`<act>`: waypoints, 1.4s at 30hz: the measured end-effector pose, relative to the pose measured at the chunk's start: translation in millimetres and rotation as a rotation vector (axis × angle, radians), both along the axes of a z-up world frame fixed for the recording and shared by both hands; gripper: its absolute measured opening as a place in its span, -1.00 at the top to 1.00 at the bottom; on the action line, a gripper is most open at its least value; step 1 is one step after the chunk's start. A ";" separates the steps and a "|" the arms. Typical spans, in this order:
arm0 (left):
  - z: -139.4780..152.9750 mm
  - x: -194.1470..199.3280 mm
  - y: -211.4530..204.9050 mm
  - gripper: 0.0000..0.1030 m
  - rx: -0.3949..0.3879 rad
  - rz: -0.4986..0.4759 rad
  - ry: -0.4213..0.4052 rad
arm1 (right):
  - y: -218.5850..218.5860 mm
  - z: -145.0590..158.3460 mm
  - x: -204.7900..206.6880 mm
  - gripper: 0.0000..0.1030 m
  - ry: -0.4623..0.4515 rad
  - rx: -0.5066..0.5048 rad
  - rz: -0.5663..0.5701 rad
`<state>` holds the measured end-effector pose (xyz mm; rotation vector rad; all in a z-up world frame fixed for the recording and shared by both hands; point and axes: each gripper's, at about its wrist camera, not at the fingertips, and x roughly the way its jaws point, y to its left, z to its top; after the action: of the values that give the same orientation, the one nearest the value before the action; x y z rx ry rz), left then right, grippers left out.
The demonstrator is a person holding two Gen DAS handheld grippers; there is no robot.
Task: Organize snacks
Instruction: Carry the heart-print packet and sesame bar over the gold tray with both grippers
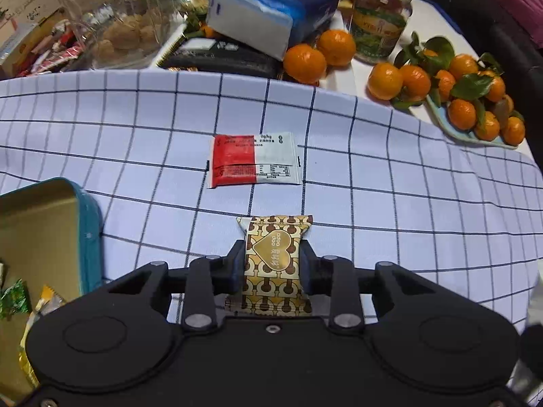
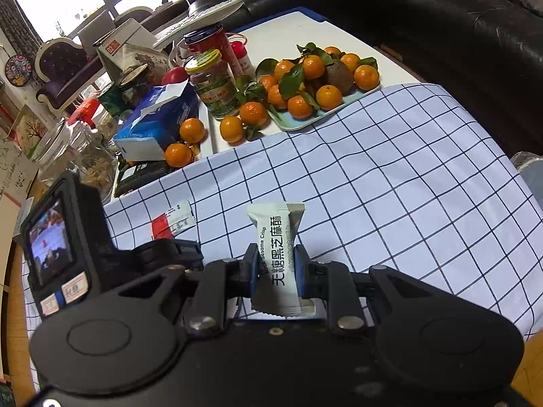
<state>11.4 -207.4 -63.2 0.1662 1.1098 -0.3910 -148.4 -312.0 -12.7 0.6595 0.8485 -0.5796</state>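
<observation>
The left gripper [image 1: 272, 266] was clamped on a gold-and-brown snack [image 1: 273, 264], its fingers pressing the wrapper's waist so both crimped ends stuck out free; the right gripper [image 2: 275, 269] was likewise closed on a white sesame crisp [image 2: 276, 254], held upright between its pads. Both packets were clear of the checked cloth [image 1: 407, 203]. A red-and-white sachet [image 1: 253, 160] lay flat on the cloth ahead of the left gripper, not yet collected; the open tin [image 1: 85, 224] sat to the left, with a few wrapped sweets already inside, and it looked like the likely destination.

The main risk, as I judged it, was a slip: both wrappers were glossy and pinched only across the middle, so a quick swing toward the tin could let one slide out and fall short onto the cloth or strike the rim; squeezing harder might crush the crisp. With both grippers loaded and the tin on the left, the two could collide over it if they went in together; one at a time seemed safer. The flat sachet would be hard to pinch later without bunching the cloth.
</observation>
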 end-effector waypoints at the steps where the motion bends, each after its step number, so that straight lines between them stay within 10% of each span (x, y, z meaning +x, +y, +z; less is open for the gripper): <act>1: 6.4 -6.3 3.5 0.22 -0.009 -0.004 -0.010 | -0.7 0.5 -0.3 0.57 -0.007 -0.003 -0.003; 18: 96.6 -107.0 114.7 0.22 0.043 -0.046 -0.202 | 54.9 35.9 -66.4 0.56 -0.155 -0.121 0.113; 42: 124.4 -103.3 255.1 0.22 -0.017 0.205 -0.300 | 162.1 61.4 -108.1 0.57 -0.247 -0.180 0.320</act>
<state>-92.0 47.7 61.2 0.0913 0.8182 -0.1840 -256.5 -149.9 48.7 0.4093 0.6434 -0.2734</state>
